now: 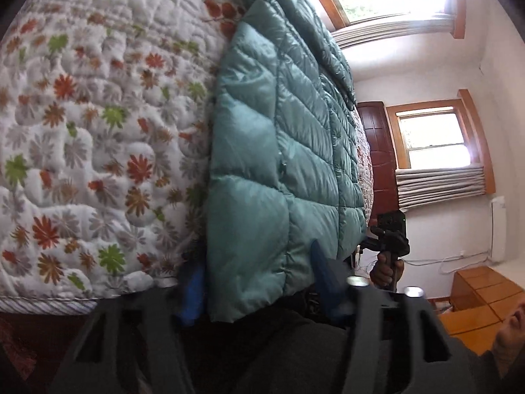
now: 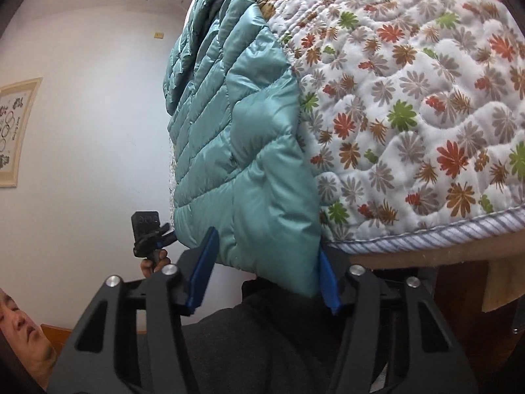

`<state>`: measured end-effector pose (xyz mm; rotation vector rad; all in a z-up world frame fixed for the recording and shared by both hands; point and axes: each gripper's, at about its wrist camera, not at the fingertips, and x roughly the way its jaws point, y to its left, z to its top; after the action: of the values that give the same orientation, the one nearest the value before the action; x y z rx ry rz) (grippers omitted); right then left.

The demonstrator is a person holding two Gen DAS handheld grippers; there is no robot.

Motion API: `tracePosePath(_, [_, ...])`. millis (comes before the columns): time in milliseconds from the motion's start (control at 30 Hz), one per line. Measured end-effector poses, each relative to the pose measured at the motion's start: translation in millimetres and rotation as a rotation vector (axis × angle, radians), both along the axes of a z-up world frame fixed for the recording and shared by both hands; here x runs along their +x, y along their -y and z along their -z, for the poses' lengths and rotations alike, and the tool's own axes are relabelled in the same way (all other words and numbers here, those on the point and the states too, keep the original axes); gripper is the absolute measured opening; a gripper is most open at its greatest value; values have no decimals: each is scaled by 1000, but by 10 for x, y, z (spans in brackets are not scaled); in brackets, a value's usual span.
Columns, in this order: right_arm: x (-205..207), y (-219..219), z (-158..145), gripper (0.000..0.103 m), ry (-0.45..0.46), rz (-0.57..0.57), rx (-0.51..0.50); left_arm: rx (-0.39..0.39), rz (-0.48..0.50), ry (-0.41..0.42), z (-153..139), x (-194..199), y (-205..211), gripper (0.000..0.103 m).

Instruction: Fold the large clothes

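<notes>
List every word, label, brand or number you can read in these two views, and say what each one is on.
None can be read for certain.
Framed picture on the wall: a short line of lettering beside ring shapes, too small and tilted to read.
Camera on the left gripper: faint marking on its face, blurred.
Teal puffer jacket and floral quilt: no label or text shows.

The left gripper (image 1: 259, 290) fills the bottom of its wrist view, blue-padded fingers (image 1: 193, 290) spread apart. At lower right of that frame, a hand (image 1: 387, 271) grips the other tool's handle. The right gripper (image 2: 267, 274) sits low in its own view, fingers (image 2: 201, 271) parted wide. A hand (image 2: 154, 264) appears at lower left there.
</notes>
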<state>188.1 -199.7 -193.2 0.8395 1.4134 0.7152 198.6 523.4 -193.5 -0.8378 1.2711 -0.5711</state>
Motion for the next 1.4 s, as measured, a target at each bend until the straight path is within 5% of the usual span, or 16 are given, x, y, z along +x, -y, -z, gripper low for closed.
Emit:
tracePosePath(33, [-13,0,6,46,0,2,1,-4,-2,-8,22,-24,-7,21])
tracePosePath(167, [-83,49,-30,25,28,17,16,-15,-26,25,-32,-118,-35,12])
tracePosePath(333, [-154,115,-204,15,98,54,49,-62,-78,95,-216,-126,1,8])
tracePosePath(567, [-78,88,-623,13,210,82,106,-129,-137,199,-558,-88,59,6])
tracePosePath(867, [493,-10,-1142,9,346,116,94,-200,-216,310,-976,242,-92,6])
tracePosePath(1167, [1439,-94,-1369,9,397,130,30,-156,-223,305,-1266,1169,-219,6])
tracePosePath(1400, [2228,-204,-1208,8,338,159,-41,-103,-227,219,-1092,2065,-254,6])
